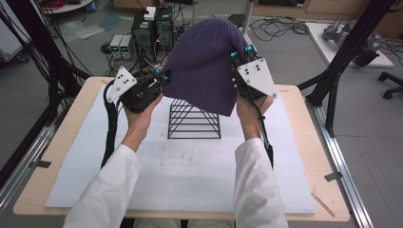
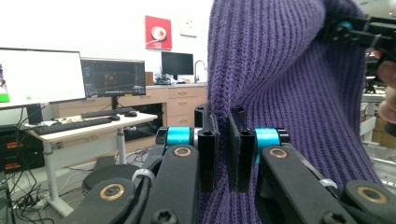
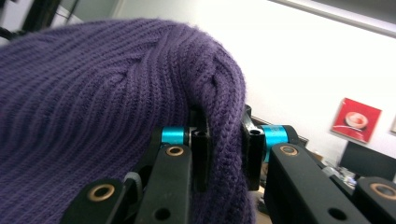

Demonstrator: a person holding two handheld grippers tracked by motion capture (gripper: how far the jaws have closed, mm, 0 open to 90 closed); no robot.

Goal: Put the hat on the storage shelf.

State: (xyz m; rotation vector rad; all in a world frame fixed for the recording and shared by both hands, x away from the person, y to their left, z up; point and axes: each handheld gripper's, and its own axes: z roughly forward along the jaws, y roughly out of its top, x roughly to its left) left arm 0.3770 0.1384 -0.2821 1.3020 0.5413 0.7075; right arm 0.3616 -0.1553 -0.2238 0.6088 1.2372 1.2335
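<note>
While hanging above the wire stand point(image 1: 194, 119), being held up in the air: one purple knit hat point(image 1: 205, 64), stretched between two grippers and clear of the stand's top. Clamping the hat's left edge, to the left of the stand: left gripper point(image 1: 164, 78), jaws nearly together with a fold of knit pinched between them point(image 2: 224, 149). Clamping the opposite edge, to the right of the stand and a little higher: right gripper point(image 1: 234, 61), jaws likewise closed on a thick ribbed fold point(image 3: 224, 154).

Judging by the drape: soft, light, stretchy, sagging freely below the two pinch points; not fragile, not slippery, the ribbing giving the pads plenty to bite. Best taking hold at the rim, on opposite sides, as now, keeping the opening spread wide enough to pass over the stand; gripping too little knit risking a slip as the fabric stretches.

Counting: one hat, one black wire stand on the white mat point(image 1: 190, 175), two grippers, two hands in white sleeves.
</note>
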